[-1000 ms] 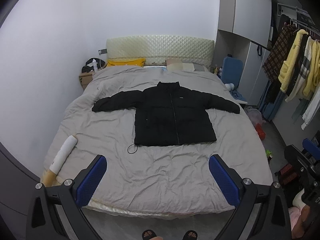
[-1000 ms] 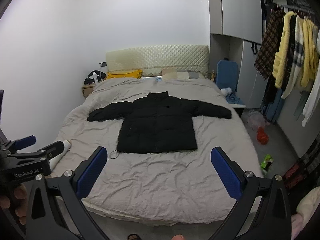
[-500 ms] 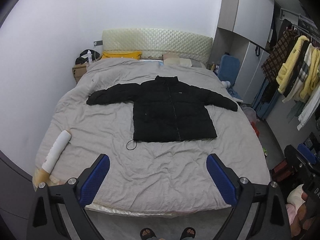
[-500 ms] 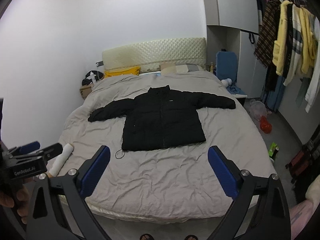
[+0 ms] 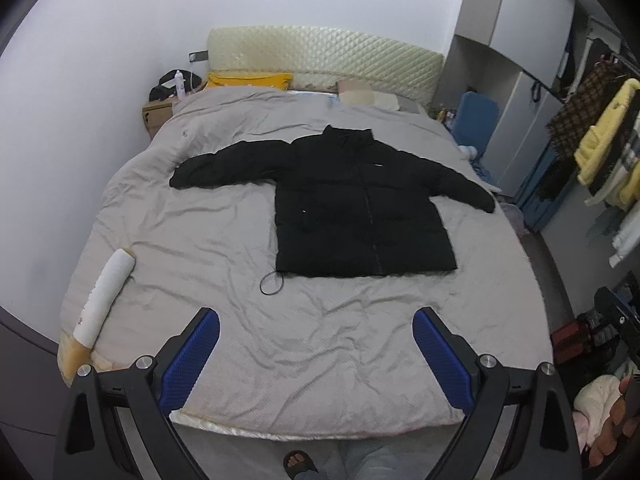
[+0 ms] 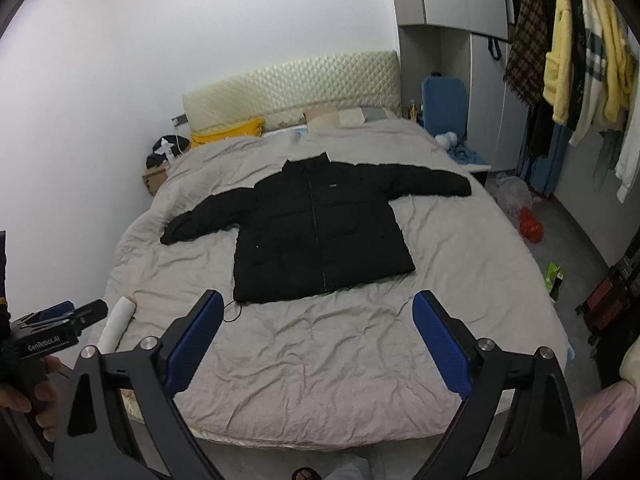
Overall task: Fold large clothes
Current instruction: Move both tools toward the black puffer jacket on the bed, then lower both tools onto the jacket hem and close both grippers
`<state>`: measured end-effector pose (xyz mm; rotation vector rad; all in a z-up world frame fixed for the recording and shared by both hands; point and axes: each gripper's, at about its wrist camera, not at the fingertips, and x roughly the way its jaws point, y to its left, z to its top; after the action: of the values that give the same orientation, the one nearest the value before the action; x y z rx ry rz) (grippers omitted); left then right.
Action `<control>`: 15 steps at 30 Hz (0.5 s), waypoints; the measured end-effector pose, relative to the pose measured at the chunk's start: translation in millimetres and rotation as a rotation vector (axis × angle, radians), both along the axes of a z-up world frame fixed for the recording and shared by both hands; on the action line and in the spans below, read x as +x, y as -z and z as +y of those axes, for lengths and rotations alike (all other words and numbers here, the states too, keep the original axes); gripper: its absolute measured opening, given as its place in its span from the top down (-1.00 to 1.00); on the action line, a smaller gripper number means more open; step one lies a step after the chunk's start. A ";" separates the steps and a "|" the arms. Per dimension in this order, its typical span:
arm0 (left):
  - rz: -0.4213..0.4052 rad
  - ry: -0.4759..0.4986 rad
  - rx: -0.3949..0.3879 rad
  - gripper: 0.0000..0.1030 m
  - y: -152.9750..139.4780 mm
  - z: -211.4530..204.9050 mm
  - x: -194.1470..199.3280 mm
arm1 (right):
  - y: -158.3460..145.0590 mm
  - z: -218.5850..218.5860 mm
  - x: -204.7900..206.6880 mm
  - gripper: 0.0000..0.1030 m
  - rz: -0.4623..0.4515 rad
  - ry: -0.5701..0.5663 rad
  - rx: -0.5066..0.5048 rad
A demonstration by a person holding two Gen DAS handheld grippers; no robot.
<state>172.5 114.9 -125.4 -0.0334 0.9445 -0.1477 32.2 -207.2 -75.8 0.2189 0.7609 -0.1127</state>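
Observation:
A black puffer jacket [image 5: 360, 208] lies flat, front up, on the grey bed [image 5: 320, 360], both sleeves spread out sideways; it also shows in the right wrist view [image 6: 320, 232]. A thin black cord loop [image 5: 271, 282] lies at its lower left hem. My left gripper [image 5: 316, 344] is open and empty, held above the foot of the bed, well short of the jacket. My right gripper [image 6: 316, 336] is open and empty too, also over the foot of the bed. The left gripper's body [image 6: 60, 328] shows at the left edge of the right wrist view.
A white roll [image 5: 104, 292] lies at the bed's left edge. Pillows and a quilted headboard [image 5: 320, 60] are at the far end. A cardboard box [image 5: 158, 114] stands far left. A clothes rack [image 6: 568, 52] and floor clutter [image 6: 530, 228] are on the right.
Both grippers have drifted slightly nearer the bed and tilted, so the jacket sits a little larger in view. Jaws stay open. The jacket has not moved.

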 end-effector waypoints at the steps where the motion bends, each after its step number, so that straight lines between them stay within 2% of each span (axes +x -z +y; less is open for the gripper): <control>1: 0.004 -0.002 0.005 -0.91 3.8 -2.7 11.1 | 5.4 -3.8 11.2 -0.84 0.011 -0.003 0.005; 7: 0.030 -0.023 0.002 -0.91 33.5 -21.2 86.1 | 34.7 -28.9 76.5 -0.84 0.053 -0.018 0.039; 13: 0.096 -0.062 0.019 -0.91 72.9 -33.3 160.4 | 74.4 -61.7 146.3 -0.83 0.127 -0.041 0.048; 15: 0.126 -0.079 0.034 -0.91 93.5 -33.2 186.1 | 90.0 -71.1 163.7 -0.73 0.154 -0.061 0.041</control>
<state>358.6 81.7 -218.9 -0.0494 1.0693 -0.0566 195.9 -278.3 -165.8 0.2279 0.9226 -0.0563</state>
